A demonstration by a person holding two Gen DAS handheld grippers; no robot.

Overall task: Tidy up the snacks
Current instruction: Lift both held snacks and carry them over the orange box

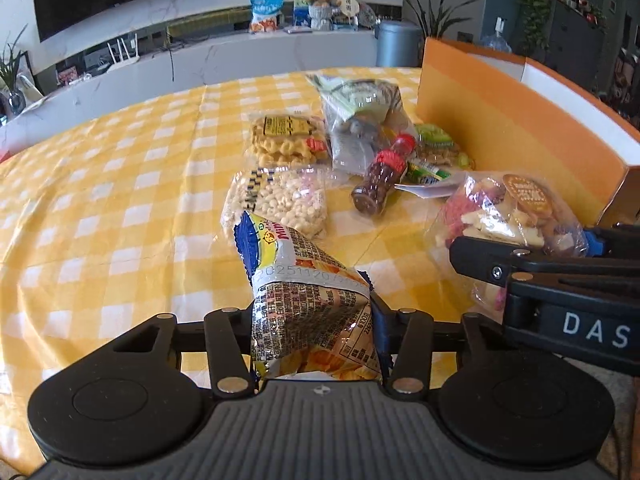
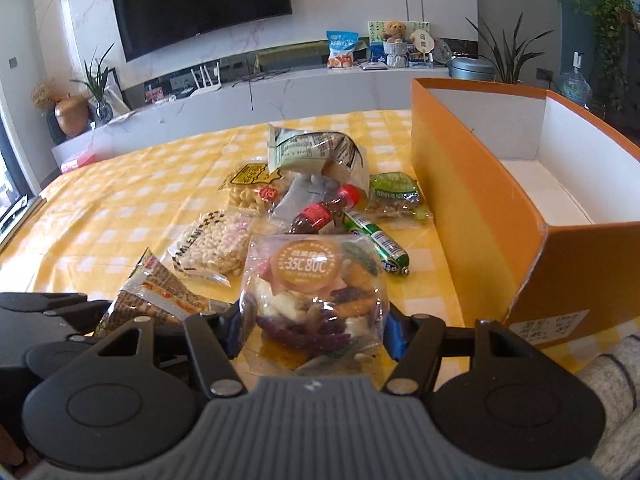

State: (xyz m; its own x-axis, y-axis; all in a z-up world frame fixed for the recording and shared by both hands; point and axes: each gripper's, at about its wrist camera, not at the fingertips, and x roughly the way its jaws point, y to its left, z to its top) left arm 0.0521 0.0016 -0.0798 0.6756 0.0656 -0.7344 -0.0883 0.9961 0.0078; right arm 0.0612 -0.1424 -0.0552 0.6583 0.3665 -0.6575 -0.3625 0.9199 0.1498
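Observation:
My left gripper (image 1: pixel 314 320) is shut on a silver and blue chip packet (image 1: pixel 304 280), which stands up between the pads above the yellow checked tablecloth (image 1: pixel 100 200). My right gripper (image 2: pixel 314 332) is shut on a clear bag of mixed dried fruit pieces (image 2: pixel 316 280) with a round orange label. Both grippers sit side by side at the near edge of the table, the chip packet (image 2: pixel 156 292) just left of the clear bag. The open orange box (image 2: pixel 480 208), white inside, stands to the right of the right gripper.
Loose snacks lie in a heap mid-table: a pack of pale puffs (image 2: pixel 216 246), a yellow twist snack bag (image 2: pixel 250 190), a green-and-white bag (image 2: pixel 316 152), a small red-capped bottle (image 2: pixel 320 214), a green sausage stick (image 2: pixel 378 242) and a green nut pack (image 2: pixel 394 196). A grey sleeve (image 2: pixel 612 380) is at bottom right.

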